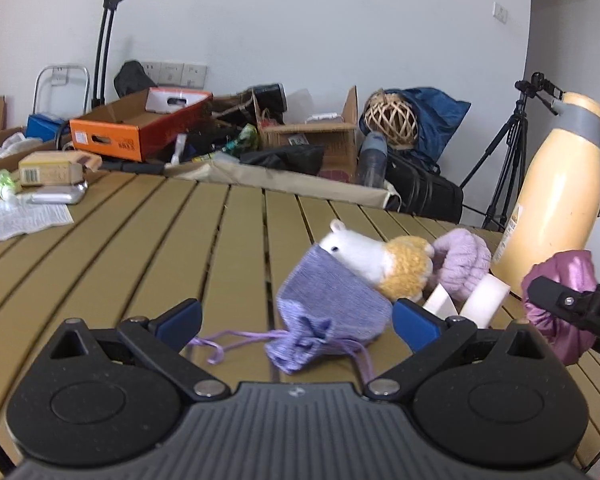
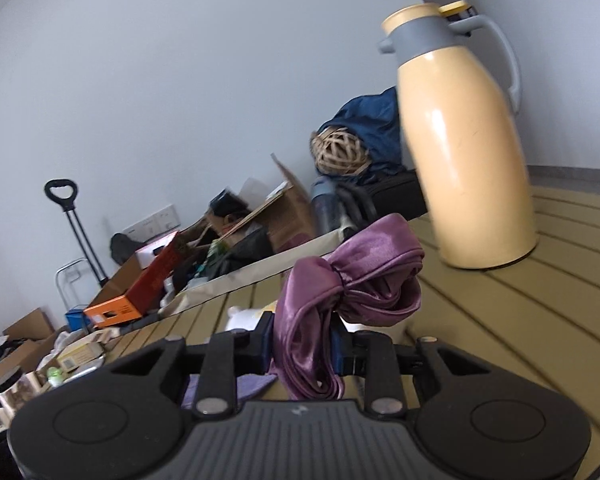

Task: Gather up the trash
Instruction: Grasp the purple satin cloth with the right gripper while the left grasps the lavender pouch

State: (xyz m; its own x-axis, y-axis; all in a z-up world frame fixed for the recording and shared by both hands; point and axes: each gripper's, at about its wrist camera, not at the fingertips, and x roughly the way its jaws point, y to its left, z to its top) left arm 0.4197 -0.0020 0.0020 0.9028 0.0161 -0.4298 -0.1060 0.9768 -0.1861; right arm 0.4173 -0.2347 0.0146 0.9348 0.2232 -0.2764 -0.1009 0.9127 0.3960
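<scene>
The right gripper (image 2: 302,346) has its fingers closed tight on a purple satin scrunchie (image 2: 352,280); the shiny fabric bunches up above the blue pads and hangs down between them, lifted clear of the slatted tan surface (image 2: 500,320); in the left wrist view the same scrunchie (image 1: 560,276) shows at the right edge, with the right gripper's black finger across it.

The left gripper (image 1: 296,320) stands with its fingers spread wide and grips nothing; a lilac drawstring pouch (image 1: 332,312) lies on the surface between the two blue pads, touching neither as far as can be seen, its cords trailing toward the left finger; just behind the pouch lies a small plush toy (image 1: 376,258), white-faced with a yellow woolly body, and beside it a fuzzy pink scrunchie (image 1: 464,260); two white foam blocks (image 1: 486,296) stand near the right pad.

A cream thermos jug (image 2: 472,144) with a grey collar and handle stands upright on the surface, behind the satin scrunchie; a label runs down its side in the left wrist view, too small to read.

At the far left of the surface lie a printed paper sheet (image 1: 20,220), a small carton with a barcode (image 1: 52,168) and a foil packet (image 1: 60,196); none of the print is legible; beyond the edge, an orange box (image 1: 112,136) carries dark lettering that cannot be made out.
</scene>
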